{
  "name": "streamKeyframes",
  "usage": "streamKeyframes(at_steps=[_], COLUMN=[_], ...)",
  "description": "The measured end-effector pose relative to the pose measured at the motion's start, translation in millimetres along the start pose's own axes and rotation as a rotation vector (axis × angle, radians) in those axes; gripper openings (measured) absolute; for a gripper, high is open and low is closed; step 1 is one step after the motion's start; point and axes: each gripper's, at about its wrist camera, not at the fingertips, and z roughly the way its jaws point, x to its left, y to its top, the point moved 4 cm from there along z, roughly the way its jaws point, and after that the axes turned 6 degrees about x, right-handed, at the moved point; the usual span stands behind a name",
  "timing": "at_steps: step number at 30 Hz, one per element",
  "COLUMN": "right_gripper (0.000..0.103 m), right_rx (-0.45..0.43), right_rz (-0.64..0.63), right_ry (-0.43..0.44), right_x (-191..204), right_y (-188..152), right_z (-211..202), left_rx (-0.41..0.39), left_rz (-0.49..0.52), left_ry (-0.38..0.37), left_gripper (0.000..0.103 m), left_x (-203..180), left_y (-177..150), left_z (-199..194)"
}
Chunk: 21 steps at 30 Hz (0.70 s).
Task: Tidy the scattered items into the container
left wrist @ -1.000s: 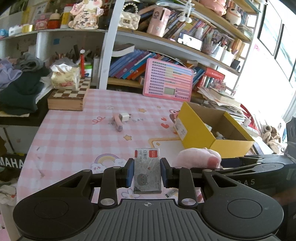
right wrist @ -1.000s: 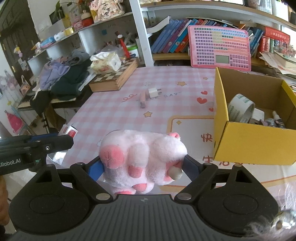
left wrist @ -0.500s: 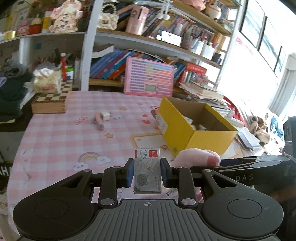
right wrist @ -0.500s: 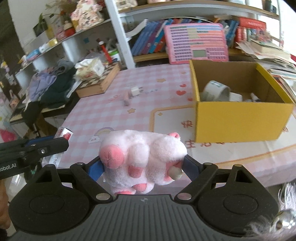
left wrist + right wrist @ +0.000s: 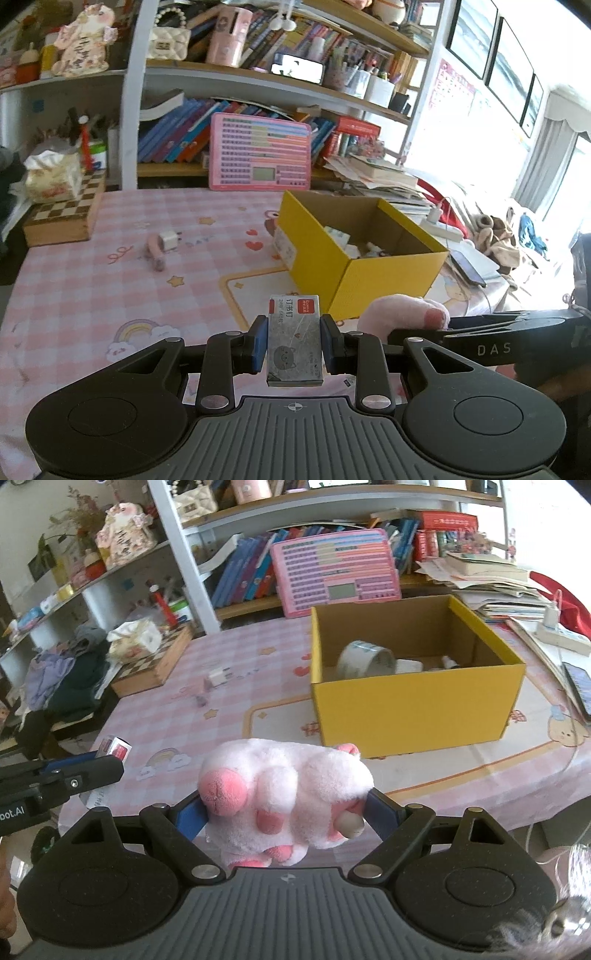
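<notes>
My left gripper (image 5: 294, 341) is shut on a small grey staple box (image 5: 294, 336) with a red label, held above the pink checked tablecloth. My right gripper (image 5: 286, 812) is shut on a pink plush paw (image 5: 284, 797), also seen at the right of the left wrist view as the plush paw (image 5: 402, 314). The open yellow cardboard box (image 5: 413, 698) stands ahead of both, holding a tape roll (image 5: 364, 657) and small items. In the left wrist view the yellow box (image 5: 332, 254) is ahead and to the right. A white plug (image 5: 168, 240) and a pink stick (image 5: 155, 254) lie on the cloth at the far left.
A wooden chessboard box (image 5: 66, 214) with a tissue pack sits at the back left. A pink calculator board (image 5: 260, 151) leans against the crowded bookshelf behind the table. Papers, a power strip (image 5: 557, 635) and a phone (image 5: 580, 681) lie right of the yellow box.
Both grippers have swung to the right with their loads, so the yellow box now lies nearer the middle of each view. Both grips are unchanged.
</notes>
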Motion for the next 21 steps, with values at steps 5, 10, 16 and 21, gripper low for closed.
streamKeyframes(at_steps=[5,10,16,21], right_gripper=[0.087,0.087,0.087,0.087], right_rx=[-0.005,0.001,0.002,0.004], right_rz=[0.031,0.061,0.089,0.104], right_ry=[-0.029,-0.049,-0.071,-0.084], right_x=[-21.8,-43.0,-67.5,-86.0], right_y=[0.1,0.2,2.5,6.3], right_z=[-4.9,-8.1,-12.0,-12.8], left_rx=[0.021,0.04,0.056,0.068], left_rz=[0.029,0.045,0.062,0.064], left_ry=[-0.032,-0.058,-0.083,-0.094], left_gripper=[0.028,0.028,0.028,0.028], left_x=[-17.2,-32.4,-50.9,-62.7], left_y=[4.8,9.1,14.3,20.3], left_z=[14.3,29.0,46.8,61.9])
